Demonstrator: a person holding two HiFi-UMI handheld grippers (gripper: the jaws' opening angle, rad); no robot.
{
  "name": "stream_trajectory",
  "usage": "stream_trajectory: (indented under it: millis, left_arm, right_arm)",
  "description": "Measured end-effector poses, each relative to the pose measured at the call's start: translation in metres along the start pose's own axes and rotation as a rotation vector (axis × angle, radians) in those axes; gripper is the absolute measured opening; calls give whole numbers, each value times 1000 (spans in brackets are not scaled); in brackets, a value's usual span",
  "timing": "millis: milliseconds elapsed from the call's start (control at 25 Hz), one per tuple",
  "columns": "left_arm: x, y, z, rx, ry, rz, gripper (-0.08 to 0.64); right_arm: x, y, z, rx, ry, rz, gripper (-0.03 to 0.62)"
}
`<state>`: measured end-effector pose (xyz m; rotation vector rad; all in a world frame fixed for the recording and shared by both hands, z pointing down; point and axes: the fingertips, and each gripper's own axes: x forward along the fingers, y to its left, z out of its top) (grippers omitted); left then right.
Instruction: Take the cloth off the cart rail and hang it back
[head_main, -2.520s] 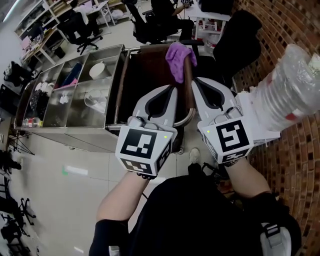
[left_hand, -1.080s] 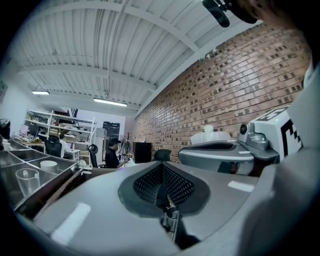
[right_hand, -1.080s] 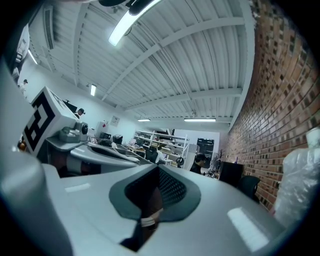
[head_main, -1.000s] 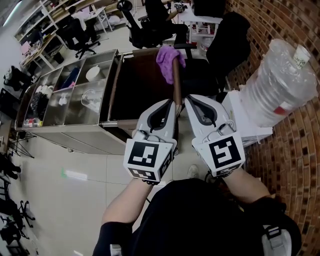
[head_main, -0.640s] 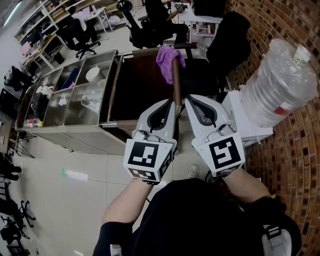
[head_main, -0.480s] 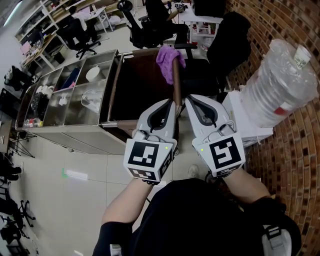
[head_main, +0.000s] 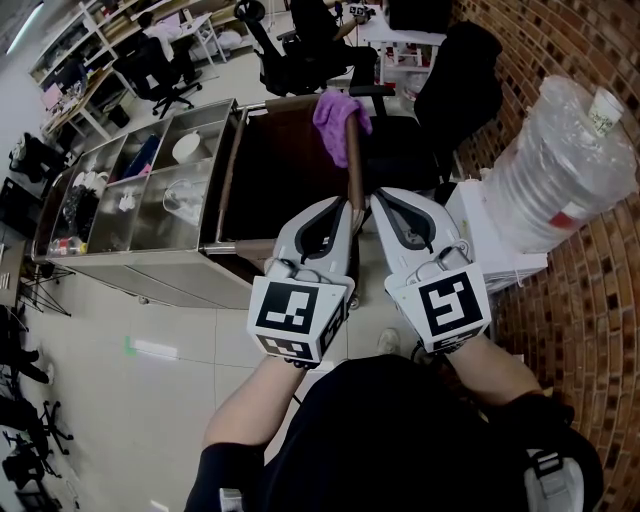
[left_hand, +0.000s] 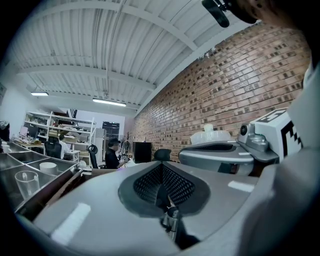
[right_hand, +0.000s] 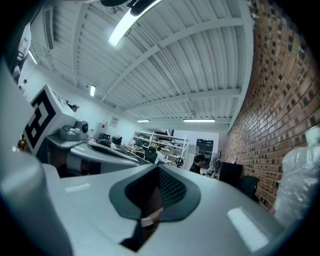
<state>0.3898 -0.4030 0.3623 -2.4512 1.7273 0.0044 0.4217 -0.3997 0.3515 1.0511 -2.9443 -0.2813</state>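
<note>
A purple cloth hangs bunched over the far end of the cart's brown rail in the head view. My left gripper and right gripper are held side by side at the rail's near end, well short of the cloth. The rail runs between their tips. Both point level. In the left gripper view the left gripper has its jaws together with nothing in them. The right gripper looks the same in the right gripper view. The cloth does not show in either gripper view.
The steel cart has several open bins to the left, with a clear cup and a white dish in them. A large water bottle stands on a white stack at the right, by the brick wall. Black office chairs stand beyond.
Since the oldest frame both grippers have drawn back along the rail and closer together, and the head view has shifted. Over the last second nothing has moved.
</note>
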Motion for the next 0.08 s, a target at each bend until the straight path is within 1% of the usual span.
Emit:
stream_trajectory:
  millis: [80]
  left_arm:
    - [-1,0,0,0,0,-1,-3]
  right_arm:
    - [3,-1,11,-51,-95,8,0]
